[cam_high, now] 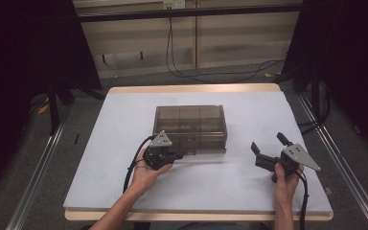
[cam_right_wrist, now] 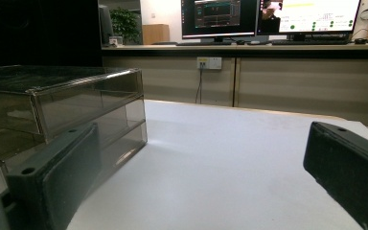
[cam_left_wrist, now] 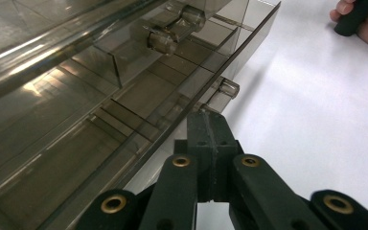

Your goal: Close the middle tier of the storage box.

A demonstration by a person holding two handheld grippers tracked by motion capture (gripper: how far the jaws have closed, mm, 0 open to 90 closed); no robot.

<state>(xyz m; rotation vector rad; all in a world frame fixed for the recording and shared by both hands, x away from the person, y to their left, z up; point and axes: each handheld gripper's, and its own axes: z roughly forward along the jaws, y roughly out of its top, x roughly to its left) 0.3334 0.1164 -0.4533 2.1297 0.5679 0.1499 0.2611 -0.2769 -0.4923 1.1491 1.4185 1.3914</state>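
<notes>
A smoky see-through drawer box [cam_high: 190, 125] stands on the middle of the white table [cam_high: 124, 115]. My left gripper [cam_high: 190, 154] lies at the box's near front, just left of centre, jaws pressed together. In the left gripper view the shut gripper [cam_left_wrist: 210, 120] points at the front edge of the lower drawer [cam_left_wrist: 100, 158], just short of a round clear knob [cam_left_wrist: 229, 88]; nothing shows between the jaws. Two more knobs [cam_left_wrist: 163, 40] sit on the drawer above. My right gripper [cam_high: 268, 143] rests on the table right of the box, open and empty. In the right gripper view that gripper [cam_right_wrist: 201, 191] has the box [cam_right_wrist: 62, 105] at its left.
The table's wooden rim [cam_high: 191, 88] runs along the far side. Black frame posts [cam_high: 52, 103] stand at both sides and cables [cam_high: 211, 76] lie on the floor behind. Monitors [cam_right_wrist: 268, 17] sit on a counter beyond. The other hand [cam_left_wrist: 364, 24] shows at the top right of the left gripper view.
</notes>
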